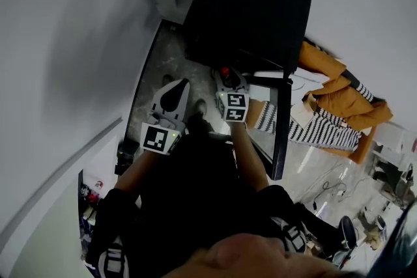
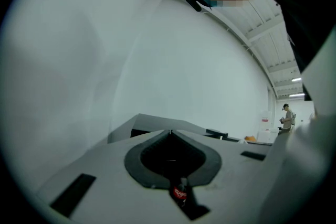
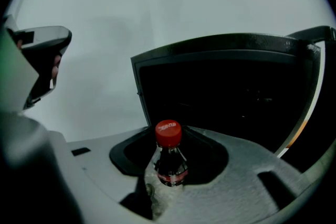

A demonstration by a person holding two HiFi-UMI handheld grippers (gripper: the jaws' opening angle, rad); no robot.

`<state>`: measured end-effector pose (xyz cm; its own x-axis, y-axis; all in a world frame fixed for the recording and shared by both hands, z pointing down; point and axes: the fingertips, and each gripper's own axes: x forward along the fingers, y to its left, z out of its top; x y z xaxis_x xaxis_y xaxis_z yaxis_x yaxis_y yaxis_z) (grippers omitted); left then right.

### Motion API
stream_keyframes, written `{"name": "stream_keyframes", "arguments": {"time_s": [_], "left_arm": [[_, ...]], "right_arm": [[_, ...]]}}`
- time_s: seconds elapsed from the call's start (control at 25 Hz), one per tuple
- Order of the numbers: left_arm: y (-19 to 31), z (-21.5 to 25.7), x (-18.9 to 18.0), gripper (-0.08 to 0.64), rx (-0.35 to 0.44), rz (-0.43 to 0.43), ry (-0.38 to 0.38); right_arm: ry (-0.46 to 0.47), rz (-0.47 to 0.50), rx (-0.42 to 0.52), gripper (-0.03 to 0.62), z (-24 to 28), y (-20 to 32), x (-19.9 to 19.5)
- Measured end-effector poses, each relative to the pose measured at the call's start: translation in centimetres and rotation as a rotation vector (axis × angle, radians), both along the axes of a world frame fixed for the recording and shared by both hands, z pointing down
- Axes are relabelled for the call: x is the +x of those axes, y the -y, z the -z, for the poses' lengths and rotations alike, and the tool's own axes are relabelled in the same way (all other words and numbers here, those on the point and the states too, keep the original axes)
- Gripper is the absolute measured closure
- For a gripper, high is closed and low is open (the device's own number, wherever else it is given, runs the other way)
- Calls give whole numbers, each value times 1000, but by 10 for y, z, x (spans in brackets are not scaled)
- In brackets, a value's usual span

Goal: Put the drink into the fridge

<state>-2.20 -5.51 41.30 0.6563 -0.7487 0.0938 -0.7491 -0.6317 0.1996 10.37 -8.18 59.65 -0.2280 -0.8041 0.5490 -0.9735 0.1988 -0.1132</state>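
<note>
The drink is a dark cola bottle (image 3: 169,162) with a red cap (image 3: 168,134). It stands upright between the jaws of my right gripper (image 3: 170,152), which is shut on its body. Straight ahead, the black fridge (image 3: 231,92) is open, with a dark inside and its door (image 3: 315,86) swung to the right. From the head view, the right gripper (image 1: 228,78) holds the red cap (image 1: 225,71) just before the fridge (image 1: 247,10). My left gripper (image 1: 174,97) hangs beside it, to the left. Its tips meet with nothing between them (image 2: 170,132), and it faces a white wall.
The open door (image 1: 281,133) stands edge-on at the right of my arms. Orange and striped fabric (image 1: 339,97) lies beyond it. A white wall (image 1: 71,42) runs along the left. A person (image 2: 286,119) stands far off in the left gripper view.
</note>
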Motion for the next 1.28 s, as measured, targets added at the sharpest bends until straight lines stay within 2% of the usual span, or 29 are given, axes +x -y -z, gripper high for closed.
{"name": "stream_keyframes", "arguments": {"time_s": [0.44, 1.28], "left_arm": [[0, -12, -3, 554, -36, -15, 3], [13, -25, -1, 554, -53, -19, 22]], "right_arm": [[-27, -33, -8, 449, -39, 35, 9], [-74, -51, -8, 449, -103, 101, 16]]}}
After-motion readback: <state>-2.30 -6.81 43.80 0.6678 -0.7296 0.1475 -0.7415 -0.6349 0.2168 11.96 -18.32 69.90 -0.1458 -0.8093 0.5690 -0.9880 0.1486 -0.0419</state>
